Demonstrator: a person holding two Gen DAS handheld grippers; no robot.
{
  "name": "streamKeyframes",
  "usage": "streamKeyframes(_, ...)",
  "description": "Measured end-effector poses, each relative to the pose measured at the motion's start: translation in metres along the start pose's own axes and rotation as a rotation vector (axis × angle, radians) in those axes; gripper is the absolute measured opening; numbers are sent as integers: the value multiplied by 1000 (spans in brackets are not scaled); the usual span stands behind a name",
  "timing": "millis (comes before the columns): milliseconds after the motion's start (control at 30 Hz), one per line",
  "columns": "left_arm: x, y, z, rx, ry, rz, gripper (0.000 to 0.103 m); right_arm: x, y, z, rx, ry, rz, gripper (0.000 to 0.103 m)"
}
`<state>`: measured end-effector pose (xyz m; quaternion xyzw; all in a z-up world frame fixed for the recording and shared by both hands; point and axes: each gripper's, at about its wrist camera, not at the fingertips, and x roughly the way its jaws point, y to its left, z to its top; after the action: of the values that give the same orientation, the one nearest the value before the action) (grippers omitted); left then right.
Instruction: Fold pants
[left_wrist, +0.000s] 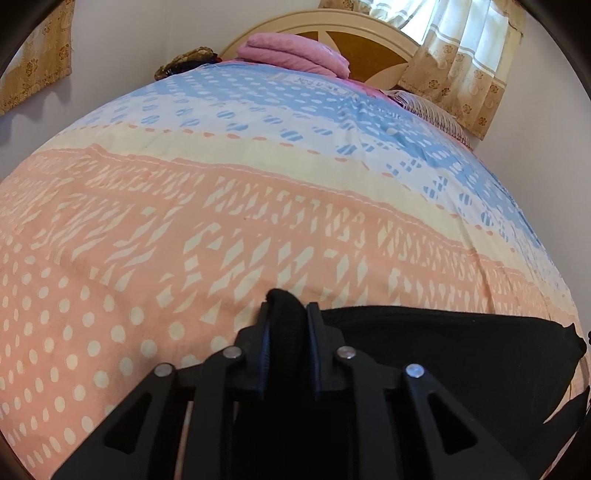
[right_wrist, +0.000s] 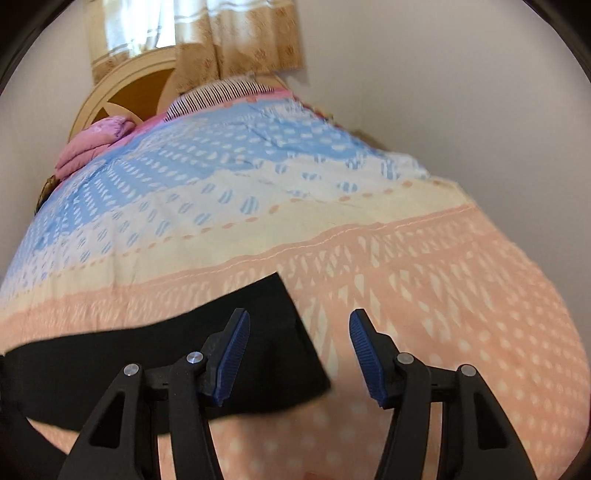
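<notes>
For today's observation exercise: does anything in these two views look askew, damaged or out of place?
Nothing stands out. The black pants lie on the patterned bedspread; the left gripper is pinching a bunched bit of them, and the right gripper is open beside their straight end. Folded pink bedding sits by the headboard.

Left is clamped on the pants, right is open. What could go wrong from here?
1. Left gripper pinches only a small bunch of the pants; a pull may slip it free.
2. Right gripper is open over the pants' end; one pad is off the cloth, so closing may miss or snag the bedspread.
</notes>
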<state>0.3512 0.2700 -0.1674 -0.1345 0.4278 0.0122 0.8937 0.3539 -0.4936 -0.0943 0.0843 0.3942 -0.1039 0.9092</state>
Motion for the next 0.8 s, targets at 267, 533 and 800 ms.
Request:
streamKeyframes(267, 0, -4, 3, 22, -5, 32, 36, 56, 8, 20, -30, 116, 82, 58)
streamKeyframes(533, 3, -4, 5, 29, 16, 1, 27, 80, 23, 22, -92, 161, 129, 57)
streamKeyframes(800, -8, -14, 6, 106, -15, -11, 13, 59, 31, 19, -128, 93, 128, 8)
